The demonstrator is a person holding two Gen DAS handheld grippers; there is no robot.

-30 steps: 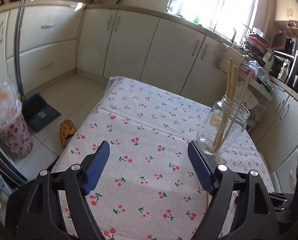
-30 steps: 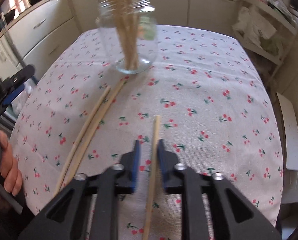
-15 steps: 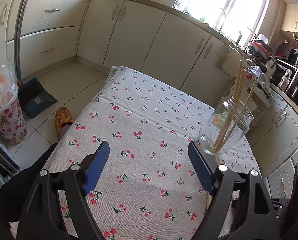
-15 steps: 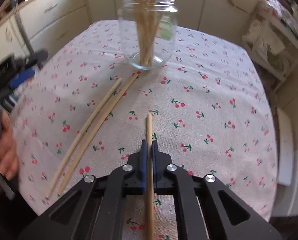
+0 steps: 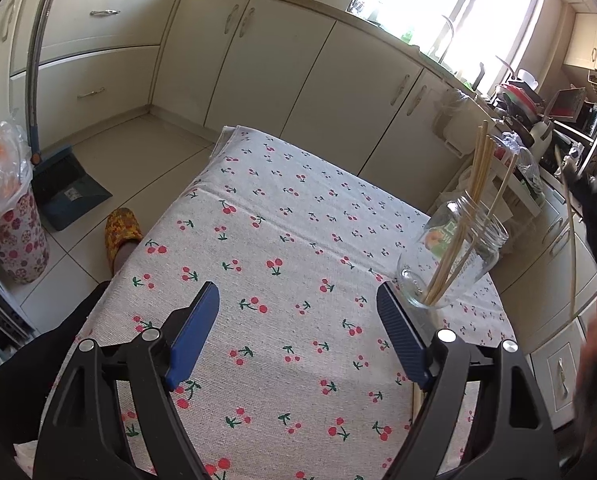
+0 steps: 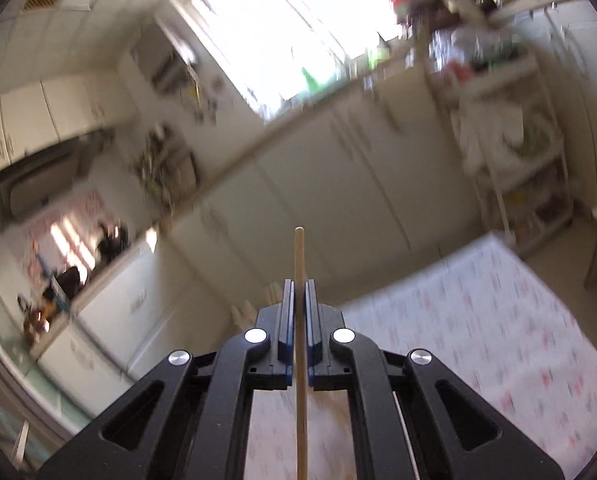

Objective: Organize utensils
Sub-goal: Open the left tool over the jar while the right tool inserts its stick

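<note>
My right gripper (image 6: 299,285) is shut on a wooden chopstick (image 6: 299,256) and holds it raised, tip pointing up toward the cabinets; the view is blurred. In the left wrist view that chopstick (image 5: 572,240) hangs upright at the far right, beside and above the glass jar (image 5: 450,256), which stands on the cherry-print tablecloth (image 5: 282,240) with several chopsticks (image 5: 476,184) in it. My left gripper (image 5: 298,320) is open and empty, low over the near part of the table, left of the jar.
Cream kitchen cabinets (image 5: 282,64) run behind the table. A dustpan (image 5: 68,192) and a floral bin (image 5: 12,232) stand on the floor at the left. A shelf rack (image 6: 514,148) stands right of the table. A chopstick end (image 5: 416,402) lies by my left gripper's right finger.
My right gripper has lifted the chopstick off the table and swung it upright, so its view now faces the cabinets and window. My left gripper has stayed open and nearly still.
</note>
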